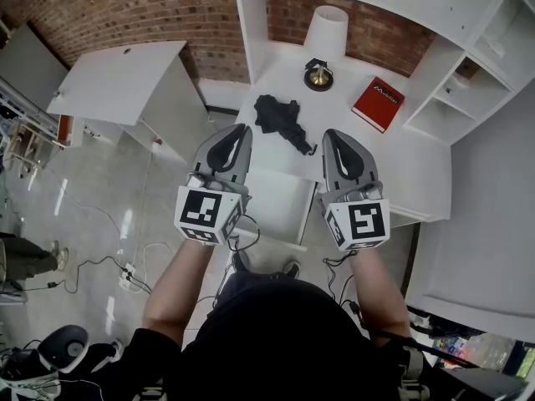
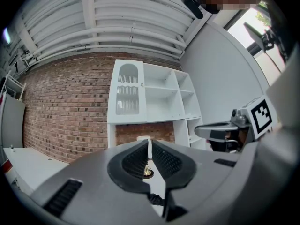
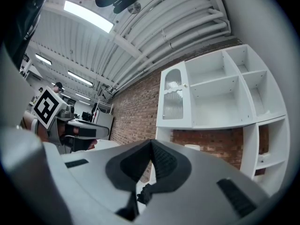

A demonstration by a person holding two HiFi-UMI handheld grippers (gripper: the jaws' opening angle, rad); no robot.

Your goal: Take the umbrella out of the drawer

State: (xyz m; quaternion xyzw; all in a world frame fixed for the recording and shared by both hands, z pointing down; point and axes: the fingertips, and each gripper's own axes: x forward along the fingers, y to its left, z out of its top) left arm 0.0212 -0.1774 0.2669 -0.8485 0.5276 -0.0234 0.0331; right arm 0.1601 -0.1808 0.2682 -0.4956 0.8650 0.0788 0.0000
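**Umbrella on the desk, clear of the drawer; both grippers clenched on nothing.**

The folded black umbrella (image 1: 280,122) lies on the white desk (image 1: 393,161), beyond the open drawer (image 1: 280,211). In the head view it sits between the tips of the left gripper (image 1: 241,130) and the right gripper (image 1: 328,136), and is gripped by neither. It is judged to be light, with slack, soft fabric over a stiff core. A hold across the firm middle of the bundle is advised, since loose cloth alone may slip. Handle, strap and shaft cannot be told apart in the crumpled mass. The drawer's interior is largely covered by the grippers.
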